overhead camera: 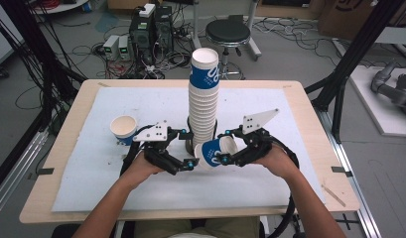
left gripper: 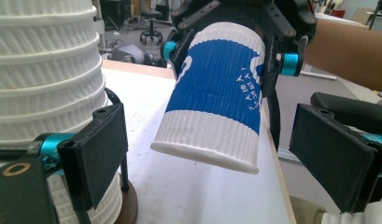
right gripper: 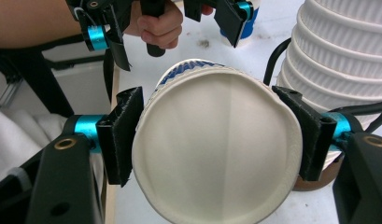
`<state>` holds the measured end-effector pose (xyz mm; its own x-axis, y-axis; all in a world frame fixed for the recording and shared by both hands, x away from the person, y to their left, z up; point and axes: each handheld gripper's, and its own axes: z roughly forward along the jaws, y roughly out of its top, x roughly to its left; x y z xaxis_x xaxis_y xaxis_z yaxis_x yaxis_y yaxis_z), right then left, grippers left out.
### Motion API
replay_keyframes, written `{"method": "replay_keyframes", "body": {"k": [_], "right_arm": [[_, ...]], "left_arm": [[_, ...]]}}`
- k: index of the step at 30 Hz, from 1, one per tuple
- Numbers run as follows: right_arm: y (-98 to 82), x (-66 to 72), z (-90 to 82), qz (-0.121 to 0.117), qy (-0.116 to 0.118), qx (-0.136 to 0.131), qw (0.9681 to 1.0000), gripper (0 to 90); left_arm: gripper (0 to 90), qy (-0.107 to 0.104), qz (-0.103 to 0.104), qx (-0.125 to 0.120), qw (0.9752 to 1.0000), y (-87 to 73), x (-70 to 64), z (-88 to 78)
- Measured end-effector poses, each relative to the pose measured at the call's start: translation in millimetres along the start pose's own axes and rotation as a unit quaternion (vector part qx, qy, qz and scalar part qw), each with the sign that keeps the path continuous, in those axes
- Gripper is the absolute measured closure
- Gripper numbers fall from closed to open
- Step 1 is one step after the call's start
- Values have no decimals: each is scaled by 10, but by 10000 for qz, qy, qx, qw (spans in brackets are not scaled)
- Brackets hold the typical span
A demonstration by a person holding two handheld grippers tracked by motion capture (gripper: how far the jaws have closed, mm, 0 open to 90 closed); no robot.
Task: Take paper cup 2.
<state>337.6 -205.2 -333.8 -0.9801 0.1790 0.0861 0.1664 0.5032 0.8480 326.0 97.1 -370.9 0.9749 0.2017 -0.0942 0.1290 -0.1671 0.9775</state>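
Observation:
A tall stack of white ribbed paper cups (overhead camera: 204, 99) topped by a blue-and-white one stands mid-table on a dark round base. One blue-and-white cup (overhead camera: 216, 151) lies tilted on its side in the air just in front of the stack. My right gripper (right gripper: 216, 135) is shut on it, pads pressing both sides, and the cup's round white end (right gripper: 216, 154) faces the camera. My left gripper (left gripper: 212, 140) is open beside the stack (left gripper: 44, 70). The held cup (left gripper: 221, 93) hangs ahead of its pads, untouched. A single upright cup (overhead camera: 124, 130) stands left of the stack.
A white mat (overhead camera: 116, 183) covers the wooden table (overhead camera: 314, 144). Black frame posts (overhead camera: 349, 59) rise at both back corners. A stool (overhead camera: 228, 34), computer boxes (overhead camera: 151, 29) and loose cables sit on the floor behind the table.

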Motion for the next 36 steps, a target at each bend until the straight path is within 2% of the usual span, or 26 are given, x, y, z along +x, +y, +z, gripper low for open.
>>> {"method": "replay_keyframes", "body": {"k": [1, 3, 8, 9, 11, 16, 17, 19, 21, 30, 31, 36], "right_arm": [[0, 0, 0, 0, 0, 0, 10000, 297], [-60, 20, -8, 72, 10, -285, 9996, 297], [-121, 46, -15, 124, 5, -551, 9984, 297], [-145, 53, -14, 133, 15, -699, 9975, 297], [-157, 63, -4, 190, 31, -794, 9967, 296], [-152, 73, 19, 160, 92, -932, 9955, 296], [-147, 78, 29, 149, 112, -1051, 9943, 296], [-147, 79, 32, 185, 136, -1101, 9937, 296], [-144, 76, 52, 210, 271, -1242, 9917, 296], [-132, 68, 104, 266, 448, -1357, 9894, 295], [-133, 72, 102, 311, 457, -1338, 9895, 295], [-135, 57, 108, 291, 494, -1277, 9902, 297]], "left_arm": [[115, -4, 4, -15, 10000, 1, -1, -1], [115, -32, -7, -44, 10000, -1, -3, -6], [115, -63, -34, -119, 9999, -6, -4, -3], [115, -94, -39, -112, 9999, -11, -7, 4], [115, -120, -30, -117, 9999, -16, -14, 17], [115, -207, -15, -145, 9997, -26, -30, 45], [115, -245, -13, -140, 9996, -34, -37, 55], [115, -255, -30, -151, 9996, -38, -42, 61], [115, -273, -31, -175, 9995, -46, -48, 78], [136, -296, -22, -108, 9995, -57, -51, 102], [169, -293, 25, -88, 9995, -58, -53, 99], [189, -305, 50, -14, 9995, -62, -49, 101]]}}
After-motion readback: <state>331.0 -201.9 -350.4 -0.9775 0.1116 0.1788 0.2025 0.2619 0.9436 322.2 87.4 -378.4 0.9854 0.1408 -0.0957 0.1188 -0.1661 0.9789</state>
